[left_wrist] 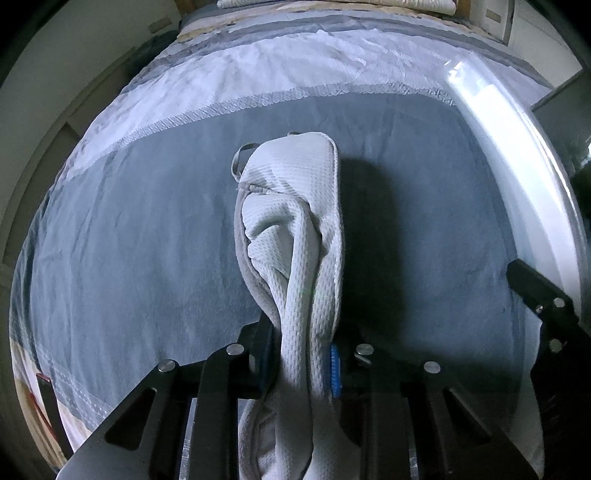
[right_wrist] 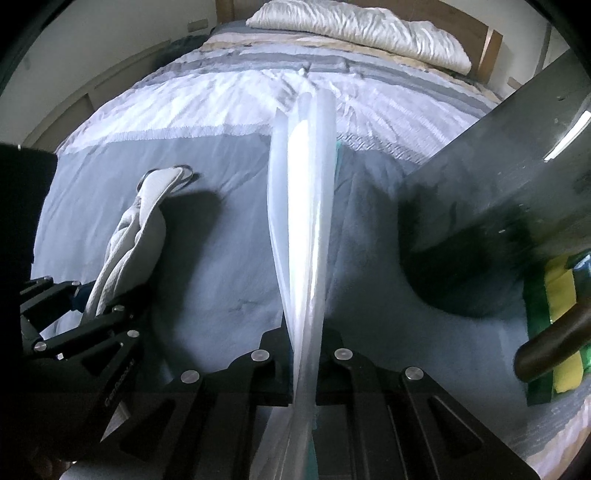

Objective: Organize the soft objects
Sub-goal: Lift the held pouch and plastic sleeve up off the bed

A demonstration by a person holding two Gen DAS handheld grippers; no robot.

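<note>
Black fingers of the left tool (left_wrist: pixel 303 365) pinch a white waffle-knit cloth (left_wrist: pixel 291 229), which hangs bunched above a blue-grey bed (left_wrist: pixel 129 240). Beside it, the right tool (right_wrist: pixel 304 354) clamps a clear plastic bag (right_wrist: pixel 303 192) (held edge-on). A white pillow (right_wrist: pixel 362 26) lies at the headboard.

Faint white wording on left claw (right_wrist: pixel 86 301) frame, approx "GenRobot.AI", blurred; no other legible txt.

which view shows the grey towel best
The left wrist view: the towel fills the centre, clamped in the left gripper, its weave clear. The right wrist view shows it small, at the left edge.
</note>
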